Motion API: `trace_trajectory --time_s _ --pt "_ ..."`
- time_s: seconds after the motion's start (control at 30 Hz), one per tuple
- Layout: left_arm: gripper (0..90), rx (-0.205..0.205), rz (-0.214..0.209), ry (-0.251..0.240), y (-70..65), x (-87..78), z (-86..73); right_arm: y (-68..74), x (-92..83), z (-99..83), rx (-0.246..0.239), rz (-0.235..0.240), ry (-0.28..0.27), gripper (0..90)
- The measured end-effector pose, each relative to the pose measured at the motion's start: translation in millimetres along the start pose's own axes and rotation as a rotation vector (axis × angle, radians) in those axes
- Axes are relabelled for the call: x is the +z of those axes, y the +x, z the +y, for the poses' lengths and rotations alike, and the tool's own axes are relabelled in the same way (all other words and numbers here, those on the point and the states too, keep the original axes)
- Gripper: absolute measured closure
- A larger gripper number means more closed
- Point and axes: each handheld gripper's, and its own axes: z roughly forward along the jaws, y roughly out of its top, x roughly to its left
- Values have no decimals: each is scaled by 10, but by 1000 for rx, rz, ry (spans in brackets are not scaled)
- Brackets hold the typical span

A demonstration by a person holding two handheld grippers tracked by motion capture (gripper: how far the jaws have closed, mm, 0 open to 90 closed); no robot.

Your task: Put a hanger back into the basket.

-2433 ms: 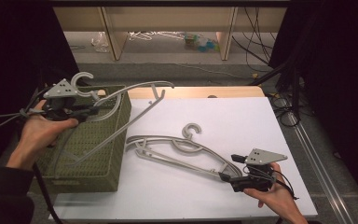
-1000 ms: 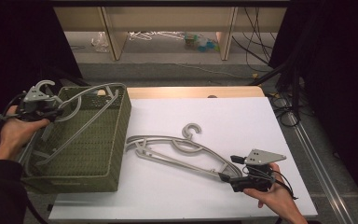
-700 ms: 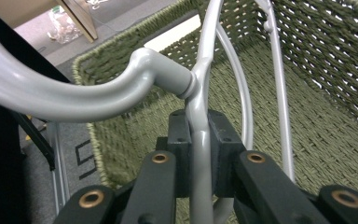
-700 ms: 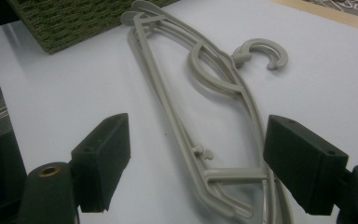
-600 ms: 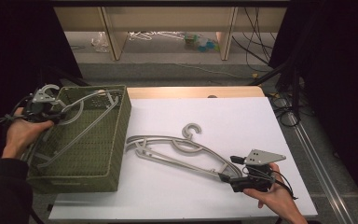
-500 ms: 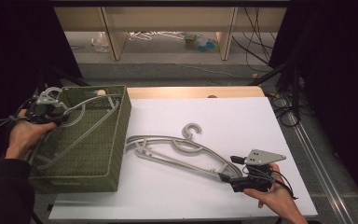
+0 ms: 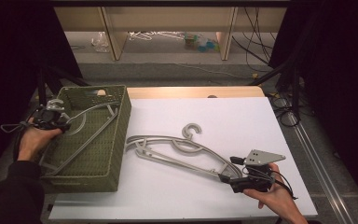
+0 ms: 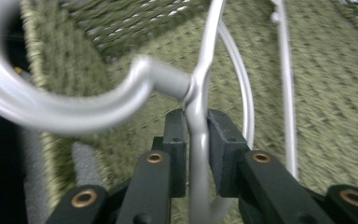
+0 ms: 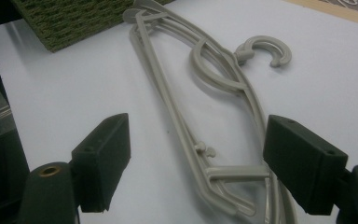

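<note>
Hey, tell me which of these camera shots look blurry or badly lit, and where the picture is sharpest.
Left gripper view: the hanger hook is smeared by blur and the green basket weave is soft. Right gripper view: the beige hanger is fairly sharp on the bright white sheet, near claw pads slightly soft. High view: the table is evenly lit, the surroundings fall to black.

Black cables (image 7: pixel 256 28) trail past wooden shelf legs (image 7: pixel 113 32) behind the table.
</note>
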Motion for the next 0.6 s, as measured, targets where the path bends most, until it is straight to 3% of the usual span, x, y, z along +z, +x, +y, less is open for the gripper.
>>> trace_trajectory --time_s 0.03,0.07,0.1,0.13,0.23,0.33,0.37,0.4,0.43,0.47,0.5,0.53,0.57,0.6 --pt "744 -51 25 -23 20 -43 -27 2 2 0 -2 0 -2 241" --pt "714 -51 25 -23 20 -43 -27 5 3 0 -2 1 -1 241" --pt "714 -56 24 -57 43 -84 -29 5 3 0 -2 1 -1 241" --pt "697 -89 29 -77 34 -143 -31 7 8 -2 -1 6 -1 241" --pt "658 -137 16 -162 -15 -325 1 -3 19 -9 3 9 7 240" --pt "583 -142 -20 -223 -160 -453 46 -6 16 -14 11 7 4 239" --pt "556 -126 -25 -246 -208 -504 63 -13 21 -17 6 1 0 238" --pt "519 -142 -44 -267 -270 -556 74 -14 24 -19 9 0 2 237" --pt "493 -142 -44 -267 -270 -556 74 -14 24 -19 9 0 2 237" --pt "488 -165 -78 -328 -392 -637 89 -13 28 -23 13 5 4 236" --pt "469 -165 -78 -328 -392 -637 89 -13 28 -23 13 5 4 236" --pt "469 -153 -93 -337 -446 -669 95 -13 30 -25 12 3 1 236" --pt "435 -168 -117 -361 -587 -726 100 -11 33 -25 15 3 -2 236" --pt "424 -168 -117 -361 -587 -726 100 -11 33 -25 15 3 -2 236"
